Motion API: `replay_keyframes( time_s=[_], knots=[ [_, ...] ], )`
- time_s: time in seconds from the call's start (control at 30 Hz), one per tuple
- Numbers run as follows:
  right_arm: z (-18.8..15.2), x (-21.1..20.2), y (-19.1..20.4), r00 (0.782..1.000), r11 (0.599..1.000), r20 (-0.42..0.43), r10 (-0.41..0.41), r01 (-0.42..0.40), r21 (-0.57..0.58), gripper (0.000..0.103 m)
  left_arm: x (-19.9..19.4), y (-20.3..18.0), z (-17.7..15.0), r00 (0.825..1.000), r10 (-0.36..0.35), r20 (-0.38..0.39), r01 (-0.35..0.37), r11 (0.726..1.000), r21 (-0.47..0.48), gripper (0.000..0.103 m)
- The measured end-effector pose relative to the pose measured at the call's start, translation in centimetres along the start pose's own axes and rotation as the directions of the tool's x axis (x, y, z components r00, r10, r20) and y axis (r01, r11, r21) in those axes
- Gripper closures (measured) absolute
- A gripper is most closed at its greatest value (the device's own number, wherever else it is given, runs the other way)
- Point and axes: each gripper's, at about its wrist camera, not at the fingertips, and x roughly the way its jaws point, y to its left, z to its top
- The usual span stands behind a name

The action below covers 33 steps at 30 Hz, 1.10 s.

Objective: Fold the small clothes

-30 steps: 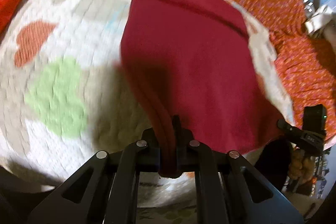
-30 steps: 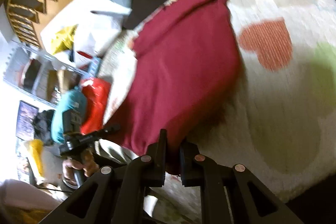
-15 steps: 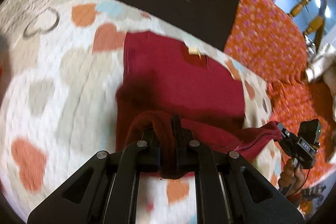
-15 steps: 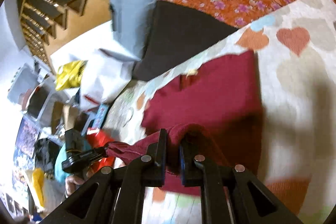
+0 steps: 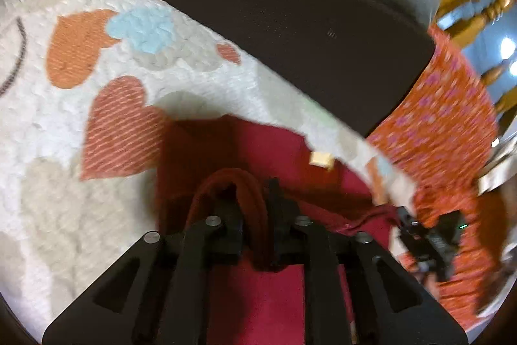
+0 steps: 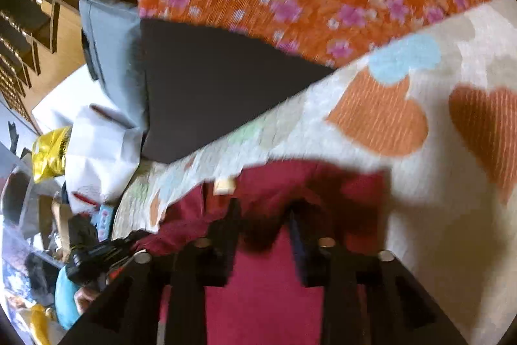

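Cloth doubled over on the heart-patterned blanket point(image 5: 64, 151): the maroon garment point(image 5: 268, 147) has its near hem carried up to the collar end so the fold lands square. Left claw point(image 5: 255, 215) is opening with a rolled hem between its jaws, seemingly still touching; right claw point(image 6: 263, 227) is opening too, wider, cloth slack in the gap (release looks underway).
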Motion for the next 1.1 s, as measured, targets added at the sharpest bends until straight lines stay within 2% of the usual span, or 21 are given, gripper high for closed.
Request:
replay_keyframes(
  time_s=[0.03, 0.1, 0.13, 0.17, 0.2, 0.27, 0.33, 0.43, 0.5, 0.53, 0.6, 0.7, 0.73, 0.8, 0.93, 1.0, 1.07, 1.1],
  knots=[
    [0.2, -0.2, -0.3, 1.0, 1.0, 0.023, -0.007, 0.007, 0.018, 0.065, -0.2, -0.2, 0.1, 1.0, 0.003, 0.01, -0.004, 1.0, 0.016, 0.077],
    [0.1, -0.8, -0.8, 0.999, 0.998, 0.034, -0.026, 0.024, 0.057, 0.065, -0.6, -1.1, 0.1, 0.998, 0.054, 0.016, -0.055, 0.995, 0.079, 0.063],
    [0.0, -1.1, -0.9, 0.999, 0.998, 0.038, -0.026, 0.024, 0.059, 0.065, -0.9, -1.5, 0.2, 0.998, 0.063, 0.02, -0.065, 0.993, 0.095, 0.062],
    [-0.5, -1.7, -0.6, 0.998, 0.999, 0.046, -0.033, 0.031, 0.041, 0.065, -1.2, -1.7, 0.3, 0.997, 0.07, 0.034, -0.073, 0.992, 0.1, 0.058],
    [-0.8, -2.0, -0.1, 0.998, 0.999, 0.051, -0.041, 0.04, 0.015, 0.065, -2.0, -1.8, 0.3, 0.994, 0.082, 0.071, -0.089, 0.991, 0.099, 0.048],
    [-1.7, -2.7, 1.2, 0.997, 0.998, 0.057, -0.045, 0.048, -0.045, 0.065, -3.5, -1.7, 0.5, 0.987, 0.092, 0.134, -0.104, 0.991, 0.085, 0.035],
    [-2.3, -2.8, 2.2, 0.998, 0.996, 0.058, -0.039, 0.043, -0.078, 0.065, -4.5, -1.5, 0.7, 0.984, 0.061, 0.167, -0.073, 0.995, 0.068, 0.034],
    [-2.6, -1.9, 4.0, 0.999, 0.987, 0.04, -0.031, 0.037, -0.156, 0.065, -4.0, -1.6, 0.6, 0.986, 0.065, 0.151, -0.078, 0.994, 0.078, 0.034],
    [-2.6, 0.1, 4.6, 0.998, 0.978, 0.001, -0.064, 0.063, -0.201, 0.065, -2.7, -1.9, 0.1, 0.989, 0.078, 0.128, -0.09, 0.991, 0.099, 0.034],
    [-2.4, 1.1, 4.6, 0.994, 0.971, -0.008, -0.112, 0.107, -0.215, 0.065, -2.2, -2.0, -0.1, 0.99, 0.082, 0.115, -0.094, 0.99, 0.105, 0.034],
    [-1.7, 2.9, 4.2, 0.978, 0.954, 0.001, -0.208, 0.203, -0.222, 0.065, -0.2, -2.1, -0.5, 0.991, 0.109, 0.078, -0.118, 0.985, 0.126, 0.034],
    [-0.4, 5.2, 2.5, 0.962, 0.94, 0.007, -0.273, 0.268, -0.211, 0.065, 2.6, -1.5, -0.6, 0.974, 0.221, 0.051, -0.227, 0.963, 0.146, 0.034],
    [-0.1, 6.1, 2.0, 0.96, 0.939, 0.004, -0.281, 0.276, -0.204, 0.065, 3.3, -1.1, -0.5, 0.971, 0.238, 0.037, -0.241, 0.959, 0.147, 0.034],
    [0.4, 7.1, 1.8, 0.964, 0.943, 0.015, -0.264, 0.262, -0.207, 0.065, 4.5, -0.4, -0.3, 0.966, 0.258, 0.013, -0.257, 0.957, 0.138, 0.034],
    [0.3, 6.8, 2.8, 0.957, 0.929, 0.013, -0.288, 0.283, -0.24, 0.065, 4.6, 0.4, 0.0, 0.969, 0.244, 0.021, -0.245, 0.963, 0.114, 0.034],
    [-0.3, 4.8, 3.0, 0.965, 0.942, 0.019, -0.26, 0.258, -0.214, 0.065, 4.0, 0.8, 0.1, 0.971, 0.238, 0.028, -0.239, 0.968, 0.081, 0.034],
    [-1.5, 2.0, 3.2, 0.98, 0.961, 0.033, -0.196, 0.198, -0.194, 0.065, 3.1, 1.5, 0.3, 0.962, 0.266, 0.056, -0.269, 0.962, 0.053, 0.034],
    [-2.1, 0.9, 3.2, 0.981, 0.962, 0.041, -0.191, 0.195, -0.191, 0.065, 2.9, 1.7, 0.3, 0.962, 0.266, 0.063, -0.269, 0.962, 0.044, 0.034]
  ],
)
